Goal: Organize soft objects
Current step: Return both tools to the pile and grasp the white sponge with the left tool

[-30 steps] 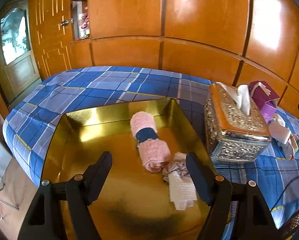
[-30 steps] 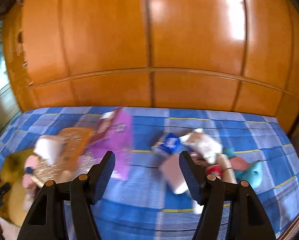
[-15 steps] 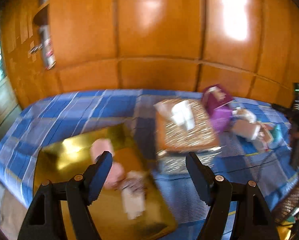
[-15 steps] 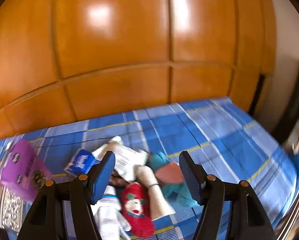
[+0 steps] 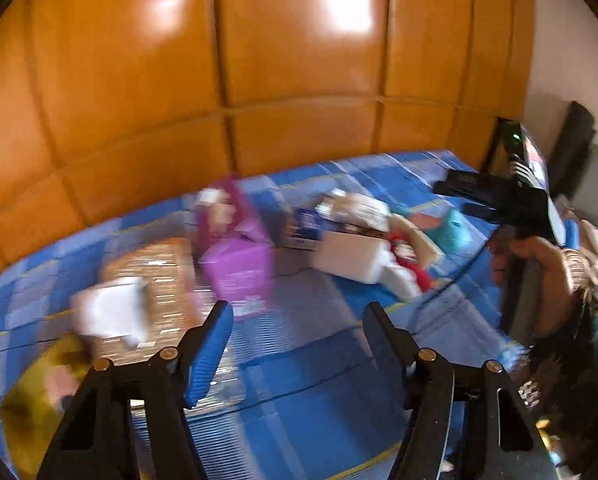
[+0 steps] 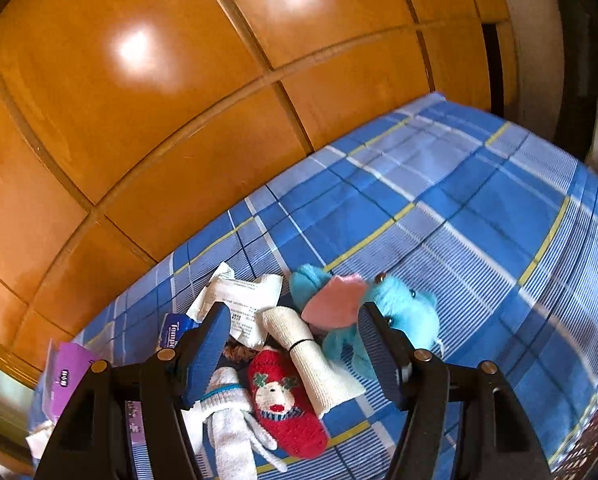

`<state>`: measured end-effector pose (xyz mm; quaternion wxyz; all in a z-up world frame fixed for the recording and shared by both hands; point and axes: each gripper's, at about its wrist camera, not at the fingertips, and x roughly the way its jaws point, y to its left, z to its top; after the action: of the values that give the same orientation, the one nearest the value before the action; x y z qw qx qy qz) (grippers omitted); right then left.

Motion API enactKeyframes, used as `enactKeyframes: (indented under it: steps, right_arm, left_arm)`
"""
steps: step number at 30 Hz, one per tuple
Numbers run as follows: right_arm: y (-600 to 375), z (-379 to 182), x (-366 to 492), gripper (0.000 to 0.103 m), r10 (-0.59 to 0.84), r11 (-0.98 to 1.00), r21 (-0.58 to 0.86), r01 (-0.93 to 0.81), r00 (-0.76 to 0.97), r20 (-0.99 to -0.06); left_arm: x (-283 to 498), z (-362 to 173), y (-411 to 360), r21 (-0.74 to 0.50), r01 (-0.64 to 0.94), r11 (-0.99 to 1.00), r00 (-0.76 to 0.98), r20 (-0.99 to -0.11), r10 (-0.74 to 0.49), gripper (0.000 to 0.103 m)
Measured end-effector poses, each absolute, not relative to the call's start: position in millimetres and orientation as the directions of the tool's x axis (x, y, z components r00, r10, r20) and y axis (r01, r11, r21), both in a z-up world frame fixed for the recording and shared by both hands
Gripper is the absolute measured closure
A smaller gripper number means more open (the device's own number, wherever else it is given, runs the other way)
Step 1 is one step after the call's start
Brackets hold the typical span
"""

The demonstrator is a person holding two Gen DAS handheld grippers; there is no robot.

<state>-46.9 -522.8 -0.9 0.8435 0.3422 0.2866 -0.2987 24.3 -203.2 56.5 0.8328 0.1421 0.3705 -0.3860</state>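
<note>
A pile of soft things lies on the blue plaid bed [image 6: 459, 208]: a red sock with a reindeer face [image 6: 285, 404], a cream rolled sock [image 6: 311, 356], a white sock [image 6: 229, 420] and a turquoise plush toy with a pink part [image 6: 383, 312]. My right gripper [image 6: 297, 316] is open and empty, hovering over the pile. My left gripper [image 5: 299, 316] is open and empty above the bed. The pile shows blurred in the left wrist view [image 5: 383, 248]. The gold tray [image 5: 31, 400] with a pink roll is at the lower left.
A silver tissue box [image 5: 147, 304] and a purple box [image 5: 239, 264] stand between tray and pile. A blue tissue pack [image 6: 175, 330] and a white paper [image 6: 243, 300] lie by the socks. Wooden panelling [image 6: 179, 100] backs the bed. The right hand-held gripper [image 5: 511, 200] shows at the right.
Both grippers swung right. The left view left the gold tray and now faces the boxes and pile. The right gripper moved in over the socks and plush toy.
</note>
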Motion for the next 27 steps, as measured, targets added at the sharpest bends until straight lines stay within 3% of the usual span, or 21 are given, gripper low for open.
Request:
enactKeyframes:
  steps: [5, 8, 11, 18, 27]
  right_arm:
    - [-525, 0, -50, 0.036, -0.280, 0.585, 0.446, 0.678, 0.684, -0.674]
    - [-523, 4, -52, 0.036, -0.285, 0.592, 0.450, 0.668, 0.697, -0.658]
    - [-520, 10, -55, 0.036, -0.310, 0.604, 0.443, 0.662, 0.708, -0.635]
    - [-523, 11, -56, 0.036, -0.270, 0.607, 0.484, 0.630, 0.736, -0.620]
    - [-525, 9, -58, 0.036, -0.235, 0.600, 0.519, 0.609, 0.754, -0.613]
  left_arm:
    - [31, 41, -260, -0.130, 0.775, 0.618, 0.304, -0.781, -0.546, 0.038]
    - [40, 32, -293, -0.193, 0.758, 0.623, 0.237, -0.808, -0.539, 0.026]
    - [50, 24, -320, -0.253, 0.723, 0.642, 0.191, -0.821, -0.539, 0.024]
    - [86, -13, -342, -0.460, 0.478, 0.748, 0.069, -0.829, -0.554, 0.021]
    - [109, -48, -335, -0.503, 0.218, 0.836, 0.103, -0.840, -0.533, 0.017]
